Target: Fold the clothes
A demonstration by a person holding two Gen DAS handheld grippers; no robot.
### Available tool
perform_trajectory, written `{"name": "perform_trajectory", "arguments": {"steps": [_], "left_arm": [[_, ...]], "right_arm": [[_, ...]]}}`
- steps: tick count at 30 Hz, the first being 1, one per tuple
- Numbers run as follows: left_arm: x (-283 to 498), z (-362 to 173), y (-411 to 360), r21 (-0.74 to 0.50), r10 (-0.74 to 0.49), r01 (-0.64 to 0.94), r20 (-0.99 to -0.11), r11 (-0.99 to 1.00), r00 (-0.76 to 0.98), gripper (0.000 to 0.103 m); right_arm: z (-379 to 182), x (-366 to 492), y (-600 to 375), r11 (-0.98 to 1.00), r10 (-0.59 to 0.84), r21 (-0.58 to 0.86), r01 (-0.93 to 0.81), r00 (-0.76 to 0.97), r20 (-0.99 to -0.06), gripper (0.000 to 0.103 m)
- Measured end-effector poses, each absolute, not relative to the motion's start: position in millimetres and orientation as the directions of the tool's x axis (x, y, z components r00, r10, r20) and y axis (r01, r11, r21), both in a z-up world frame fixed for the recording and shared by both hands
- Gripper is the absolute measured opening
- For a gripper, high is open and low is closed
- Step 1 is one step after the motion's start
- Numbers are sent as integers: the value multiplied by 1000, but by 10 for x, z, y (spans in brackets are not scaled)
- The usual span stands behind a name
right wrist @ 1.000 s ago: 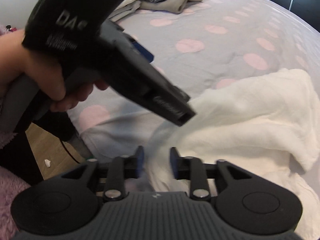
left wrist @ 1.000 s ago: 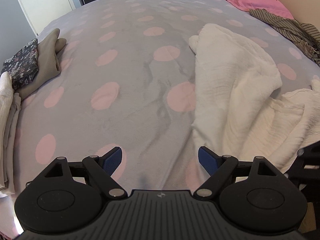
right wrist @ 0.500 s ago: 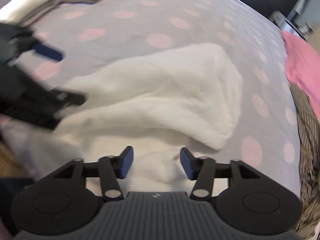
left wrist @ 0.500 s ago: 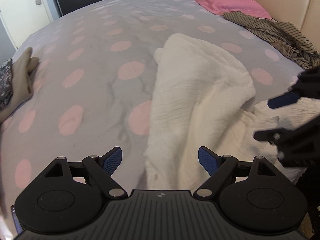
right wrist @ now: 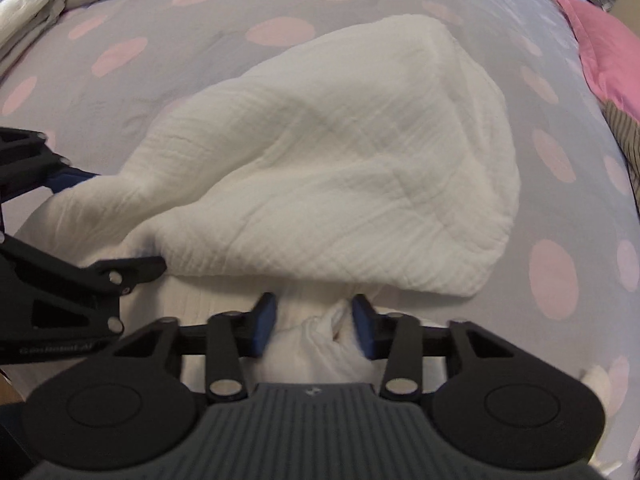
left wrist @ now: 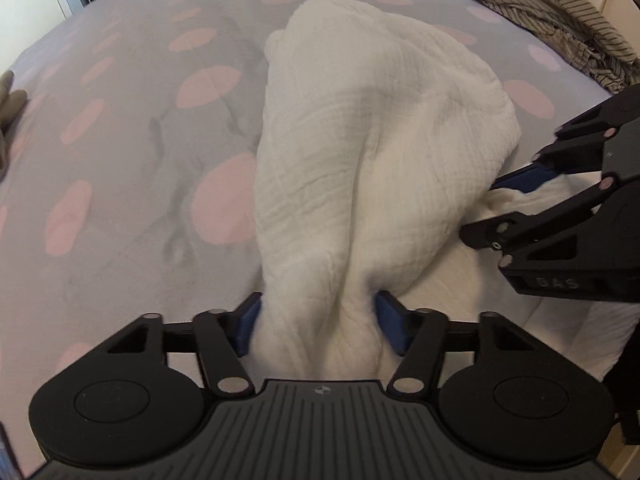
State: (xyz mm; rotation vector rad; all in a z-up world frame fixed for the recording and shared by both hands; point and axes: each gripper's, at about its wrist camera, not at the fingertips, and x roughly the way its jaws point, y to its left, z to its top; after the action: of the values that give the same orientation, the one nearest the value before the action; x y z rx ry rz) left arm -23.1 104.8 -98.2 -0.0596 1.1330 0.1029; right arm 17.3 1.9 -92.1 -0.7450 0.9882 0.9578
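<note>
White crinkly garment (left wrist: 372, 152) is bunched mid-bedspread (left wrist: 120, 200); my left gripper (left wrist: 320, 320) and right gripper (right wrist: 314, 322) both pinch its near edge, folding barely started.

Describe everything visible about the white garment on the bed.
The white garment is a crinkled, gauze-like cream cloth, bunched and partly folded over itself on the polka-dot bedspread. Its near edge rises into the left gripper, whose blue pads flank a gathered fold. The right gripper brackets another bunched bit of it. No sleeves or collar can be made out.
</note>
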Motion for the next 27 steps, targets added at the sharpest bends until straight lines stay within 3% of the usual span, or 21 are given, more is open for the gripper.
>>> {"name": "perform_trajectory", "arguments": {"steps": [3,5,18,27], "left_arm": [[-236,-958,1042,-20,25,-99,-901,995,433,30],[-241,-920,1025,-13,30,-95,-898,995,439,22],[-764,-655,1300,151,208,-175,-904,973,374,16],[-1164,-607,1271,197,234,-147,-924,969,301,15]], "right_arm": [[-872,130,42,392,338,-92,-915,236,-911,11],[-821,116,54,393,366,-61,-918,217,-905,9],[-357,-756,336,83,555,37,-996,16,-831,5],[-377,-1106,191,-54,470,47,-997,-67,-880,6]]}}
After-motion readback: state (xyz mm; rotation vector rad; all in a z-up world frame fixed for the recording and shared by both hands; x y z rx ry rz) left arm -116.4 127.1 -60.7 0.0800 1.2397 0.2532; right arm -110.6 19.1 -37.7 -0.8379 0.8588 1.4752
